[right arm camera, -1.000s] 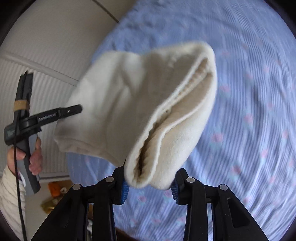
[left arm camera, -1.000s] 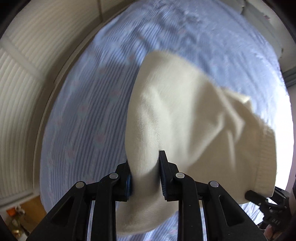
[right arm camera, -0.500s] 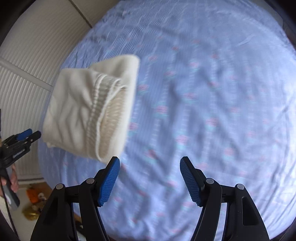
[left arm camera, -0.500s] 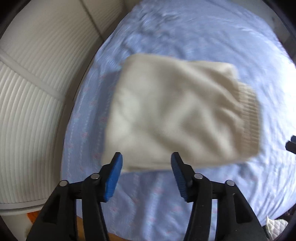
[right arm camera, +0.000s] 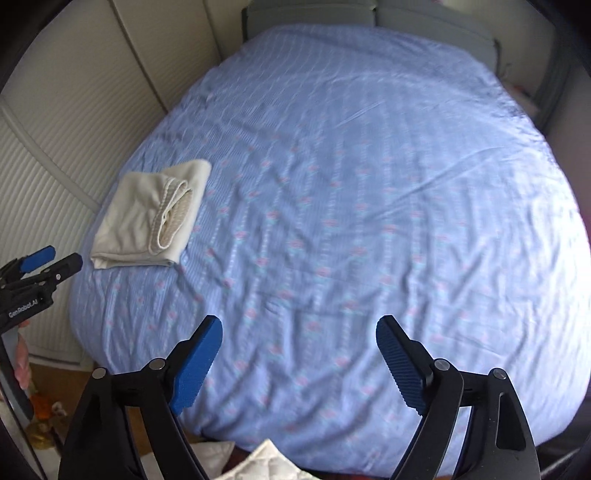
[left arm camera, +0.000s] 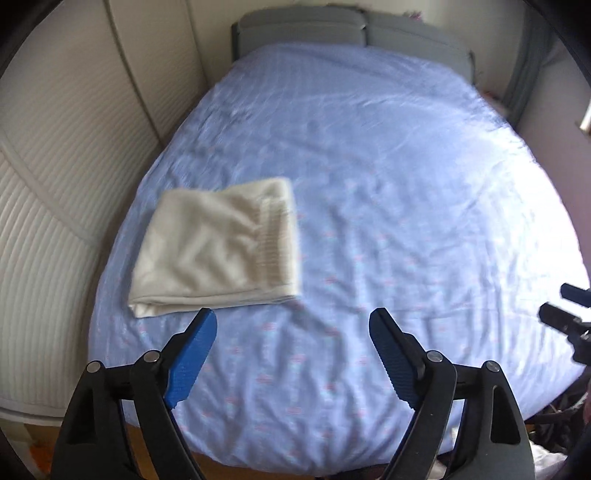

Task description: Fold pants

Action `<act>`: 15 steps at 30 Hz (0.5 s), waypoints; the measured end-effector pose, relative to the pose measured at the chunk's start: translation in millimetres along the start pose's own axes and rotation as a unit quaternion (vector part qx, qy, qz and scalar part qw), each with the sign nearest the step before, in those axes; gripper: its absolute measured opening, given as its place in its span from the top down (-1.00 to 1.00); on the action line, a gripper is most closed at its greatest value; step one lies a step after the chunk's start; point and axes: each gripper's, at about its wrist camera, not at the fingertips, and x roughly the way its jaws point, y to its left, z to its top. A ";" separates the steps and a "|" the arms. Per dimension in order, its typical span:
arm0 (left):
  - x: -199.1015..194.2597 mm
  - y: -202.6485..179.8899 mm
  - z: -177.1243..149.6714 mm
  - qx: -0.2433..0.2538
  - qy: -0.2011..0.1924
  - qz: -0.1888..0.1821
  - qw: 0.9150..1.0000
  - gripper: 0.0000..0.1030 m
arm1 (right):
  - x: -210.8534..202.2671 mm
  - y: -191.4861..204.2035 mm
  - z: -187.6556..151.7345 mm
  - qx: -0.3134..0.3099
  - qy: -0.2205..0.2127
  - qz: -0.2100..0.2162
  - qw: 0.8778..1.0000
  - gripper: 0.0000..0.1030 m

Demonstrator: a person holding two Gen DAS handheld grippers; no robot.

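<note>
We hold the left gripper [left arm camera: 291, 325] tilted steeply down over the near end of the bed, its blue pads [left arm camera: 192, 354] spread wide and still opening, with nothing between them but bare sheet. Our right gripper [right arm camera: 299, 332] hangs in the same downward pose to the right of it, its jaws also wide and opening, and empty. In the right wrist view the left gripper shows at the left edge, with a little of the hand [right arm camera: 20, 363] that carries it below it.

The pants [left arm camera: 218, 247] lie folded into a compact cream bundle on the bed [left arm camera: 406, 184], near its left side and just beyond the left gripper's left finger, clear of both grippers. The ribbed waistband [right arm camera: 173, 218] faces right, its layers curled open at the fold.

The blue patterned sheet is lightly creased and covers the whole mattress. A white ribbed wardrobe front [left arm camera: 44, 206] runs close along the bed's left side. At the far end a grey headboard [left arm camera: 306, 35] stands against the wall. Below the near edge, a white quilted cloth [right arm camera: 266, 465] lies on the floor, and small orange and yellow items [right arm camera: 42, 417] sit at the near left, too blurred to name.
</note>
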 end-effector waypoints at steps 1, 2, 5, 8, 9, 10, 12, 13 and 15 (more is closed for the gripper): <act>-9.7 -9.8 -1.0 0.005 -0.009 -0.002 1.000 -0.71 | -15.0 -9.1 -8.4 0.007 -0.009 -0.001 1.000 -0.68; -22.7 -23.4 -2.9 0.014 -0.020 -0.001 1.000 -0.72 | -26.3 -16.1 -14.0 0.013 -0.017 0.000 1.000 -0.68; -56.5 -58.6 -8.8 0.034 -0.045 -0.017 0.998 -0.80 | -62.5 -35.5 -30.4 0.028 -0.046 -0.005 0.999 -0.68; -83.1 -81.6 -16.7 0.038 -0.066 -0.024 0.997 -0.84 | -95.6 -51.9 -45.4 0.038 -0.077 -0.015 0.996 -0.68; -92.8 -90.2 -19.4 0.038 -0.072 -0.029 0.996 -0.84 | -104.7 -56.0 -49.8 0.041 -0.084 -0.017 0.995 -0.68; -100.5 -96.4 -21.2 0.039 -0.077 -0.033 0.996 -0.85 | -117.1 -62.0 -56.2 0.045 -0.093 -0.018 0.995 -0.68; -117.2 -113.1 -27.7 0.040 -0.088 -0.041 0.994 -0.86 | -133.8 -68.9 -66.3 0.049 -0.107 -0.023 0.993 -0.68; -125.8 -121.1 -31.5 0.042 -0.093 -0.047 0.994 -0.87 | -143.5 -73.2 -72.5 0.050 -0.114 -0.022 0.992 -0.68; -138.0 -132.9 -39.3 0.044 -0.101 -0.050 0.993 -0.87 | -156.3 -78.6 -81.4 0.050 -0.124 -0.021 0.991 -0.68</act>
